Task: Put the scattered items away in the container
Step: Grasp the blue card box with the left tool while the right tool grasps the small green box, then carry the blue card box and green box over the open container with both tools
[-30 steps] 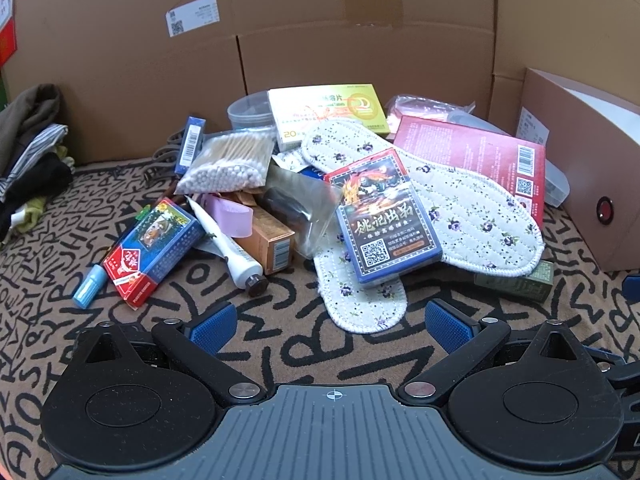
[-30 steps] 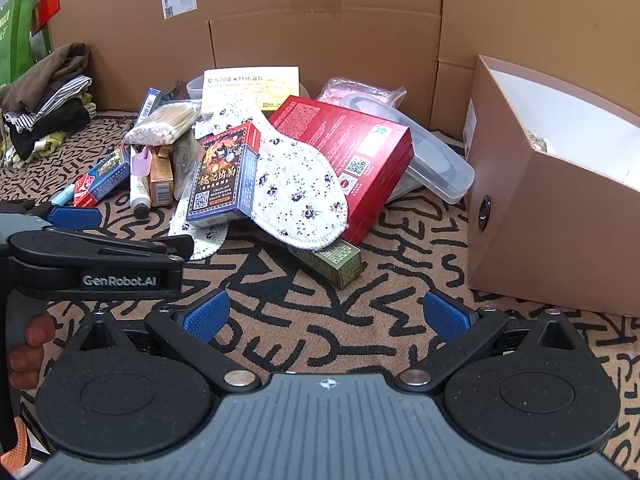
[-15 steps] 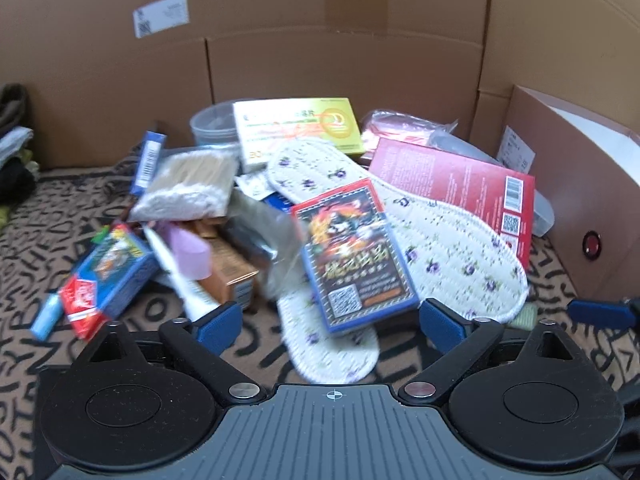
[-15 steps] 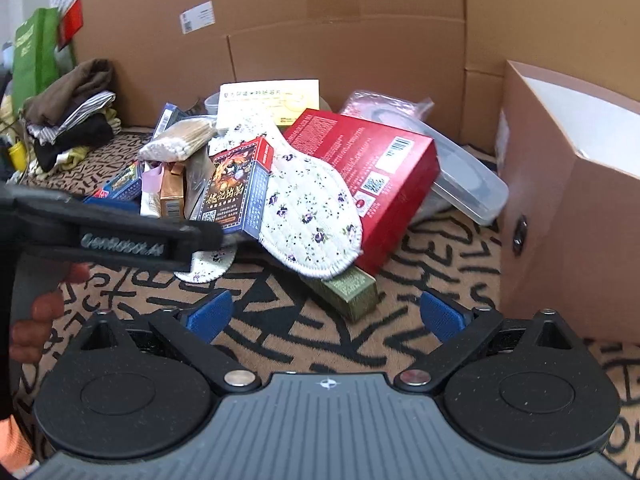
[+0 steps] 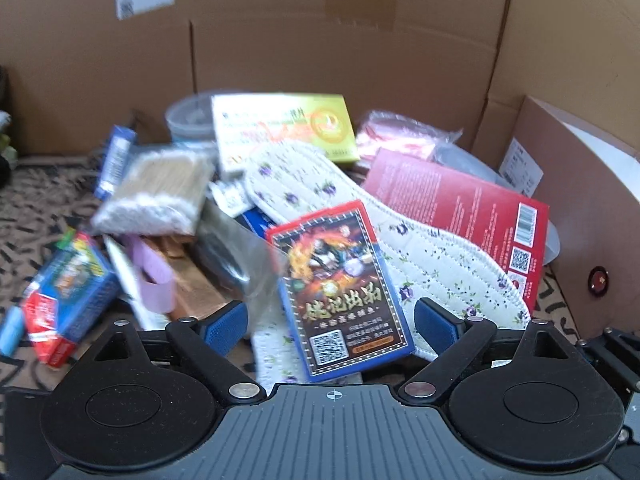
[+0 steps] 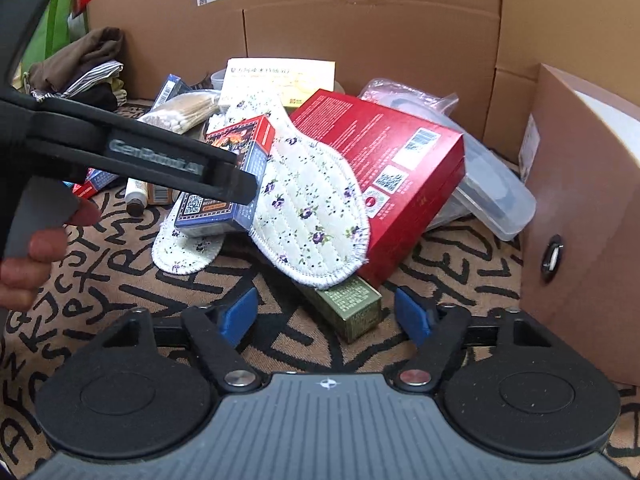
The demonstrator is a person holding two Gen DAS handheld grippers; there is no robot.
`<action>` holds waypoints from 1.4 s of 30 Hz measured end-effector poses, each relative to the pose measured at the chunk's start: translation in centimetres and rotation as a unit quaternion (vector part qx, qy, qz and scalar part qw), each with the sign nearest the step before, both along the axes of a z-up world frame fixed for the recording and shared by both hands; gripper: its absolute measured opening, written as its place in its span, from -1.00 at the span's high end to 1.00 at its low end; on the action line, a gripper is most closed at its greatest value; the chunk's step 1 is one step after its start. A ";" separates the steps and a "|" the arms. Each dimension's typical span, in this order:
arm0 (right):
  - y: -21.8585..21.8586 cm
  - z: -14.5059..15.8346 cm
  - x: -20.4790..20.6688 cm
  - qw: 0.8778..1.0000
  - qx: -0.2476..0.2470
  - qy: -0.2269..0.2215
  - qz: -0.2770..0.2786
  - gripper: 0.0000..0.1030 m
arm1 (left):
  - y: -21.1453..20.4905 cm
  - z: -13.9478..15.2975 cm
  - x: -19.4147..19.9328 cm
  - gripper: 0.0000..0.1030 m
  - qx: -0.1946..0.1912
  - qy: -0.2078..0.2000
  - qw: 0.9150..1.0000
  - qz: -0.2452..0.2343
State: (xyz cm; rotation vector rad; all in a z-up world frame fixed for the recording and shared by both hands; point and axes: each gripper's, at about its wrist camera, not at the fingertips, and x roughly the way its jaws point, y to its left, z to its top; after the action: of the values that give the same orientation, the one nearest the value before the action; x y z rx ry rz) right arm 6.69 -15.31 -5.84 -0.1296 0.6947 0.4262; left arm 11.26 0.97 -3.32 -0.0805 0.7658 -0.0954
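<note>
- Brown cardboard walls (image 6: 360, 32) closed off the back of the scene, and a tan carpet with black scribbled letters (image 6: 100, 280) carried the clutter.
- At far left in the right wrist view lay a heap of folded clothes (image 6: 88, 68), well apart from the pile.
- The left tongs (image 5: 330, 320) stood open, their blue pads on either side of the lower end of a blue-and-red card box (image 5: 342, 288) without visibly touching it.
- That card box lay on top of a floral insole (image 5: 360, 208); from the right wrist view the left device's black arm (image 6: 160, 160) crossed in front of the same box (image 6: 236, 160).
- Left of the box in the left wrist view were a bag of cotton swabs (image 5: 156, 192) and a small blue-and-red packet (image 5: 64, 292), both blurred.
- Behind the insole lay a yellow-green flat box (image 5: 284, 128).
- A large red box (image 6: 380, 160) lay tilted to the right, a floral insole (image 6: 312, 208) draped over its left edge.
- The right tongs (image 6: 326, 314) were open and empty, hovering just before a green carton (image 6: 348, 304) wedged under the insole.
- At far right stood the brown container (image 6: 580, 220), near the pile; its inside could not be made out.
</note>
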 end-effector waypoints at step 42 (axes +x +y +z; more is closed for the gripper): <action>-6.6 1.3 -13.2 1.000 0.003 0.009 -0.021 0.41 | -2.1 0.1 -14.3 -0.55 0.043 0.028 0.994 -0.098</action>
State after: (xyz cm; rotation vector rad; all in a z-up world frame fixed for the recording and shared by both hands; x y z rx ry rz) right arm -6.53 -21.95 -4.57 -0.1053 0.7120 0.3889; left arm -3.07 -1.16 -3.17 0.0745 0.8308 -0.2464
